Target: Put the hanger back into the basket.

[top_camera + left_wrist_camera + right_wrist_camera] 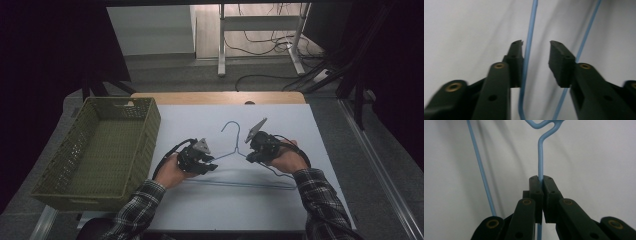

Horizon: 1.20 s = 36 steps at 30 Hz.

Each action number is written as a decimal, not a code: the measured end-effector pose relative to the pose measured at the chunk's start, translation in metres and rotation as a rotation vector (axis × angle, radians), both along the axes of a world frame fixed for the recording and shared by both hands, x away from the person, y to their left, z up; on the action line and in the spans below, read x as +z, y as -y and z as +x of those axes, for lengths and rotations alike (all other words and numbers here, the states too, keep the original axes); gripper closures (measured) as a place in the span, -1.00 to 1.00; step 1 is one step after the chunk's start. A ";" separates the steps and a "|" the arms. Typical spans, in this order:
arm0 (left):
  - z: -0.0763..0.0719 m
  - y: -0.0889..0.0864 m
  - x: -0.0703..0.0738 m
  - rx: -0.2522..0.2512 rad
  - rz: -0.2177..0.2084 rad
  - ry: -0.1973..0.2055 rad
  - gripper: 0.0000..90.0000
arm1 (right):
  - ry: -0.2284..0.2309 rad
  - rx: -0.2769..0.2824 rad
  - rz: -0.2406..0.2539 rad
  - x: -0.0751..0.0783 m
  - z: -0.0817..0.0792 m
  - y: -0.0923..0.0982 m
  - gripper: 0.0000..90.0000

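My right tool (541,180) clamps the blue wire hanger (235,150) on the worktop; my left tool (536,53) stands open around its arm. The wire seems to graze one pad, so it may snag.

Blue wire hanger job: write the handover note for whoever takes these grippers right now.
Right gripper: shut on the blue wire hanger, pinching its right shoulder wire just below the neck twist.
Left gripper: open; the hanger's left shoulder wire runs between the jaws, against one pad, not clamped.
Hanger: on the white table, hook pointing away from the person.
Green basket: at the table's left edge, nothing in it.
Done: one-sided hold on the hanger.
Left: probably moving it to the basket; that is a guess.
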<state>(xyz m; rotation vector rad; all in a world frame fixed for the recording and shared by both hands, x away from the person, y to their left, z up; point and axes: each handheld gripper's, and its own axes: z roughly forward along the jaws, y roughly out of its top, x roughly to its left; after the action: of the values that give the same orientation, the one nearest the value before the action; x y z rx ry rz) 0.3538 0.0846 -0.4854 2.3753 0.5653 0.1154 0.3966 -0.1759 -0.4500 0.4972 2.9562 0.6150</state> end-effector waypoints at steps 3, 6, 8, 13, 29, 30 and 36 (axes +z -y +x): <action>-0.008 -0.004 0.015 0.025 -0.055 -0.017 0.06 | 0.023 0.014 0.012 0.009 -0.008 0.002 0.94; -0.015 -0.008 0.030 0.033 -0.074 -0.037 -0.16 | 0.059 0.035 0.027 0.019 -0.016 0.004 0.94; -0.020 -0.011 0.039 0.036 -0.069 -0.043 -0.22 | 0.080 0.046 0.038 0.025 -0.023 0.006 0.94; -0.028 -0.019 0.053 0.021 -0.075 -0.083 -0.34 | 0.144 0.085 0.040 0.040 -0.039 0.010 0.94; -0.029 -0.017 0.059 -0.144 -0.099 -0.260 0.37 | 0.225 0.215 0.064 0.047 -0.074 -0.003 0.94; -0.028 -0.015 0.058 -0.146 -0.103 -0.277 0.42 | 0.220 0.222 0.071 0.046 -0.074 -0.004 0.94; -0.026 -0.009 0.054 -0.193 -0.062 -0.304 0.88 | 0.232 0.257 0.083 0.045 -0.077 -0.008 0.94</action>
<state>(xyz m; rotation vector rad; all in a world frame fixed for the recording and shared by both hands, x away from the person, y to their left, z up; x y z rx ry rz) 0.3282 0.0937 -0.4316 2.3876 0.4675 -0.3489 0.3200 -0.1684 -0.4047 0.0441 2.8002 0.7637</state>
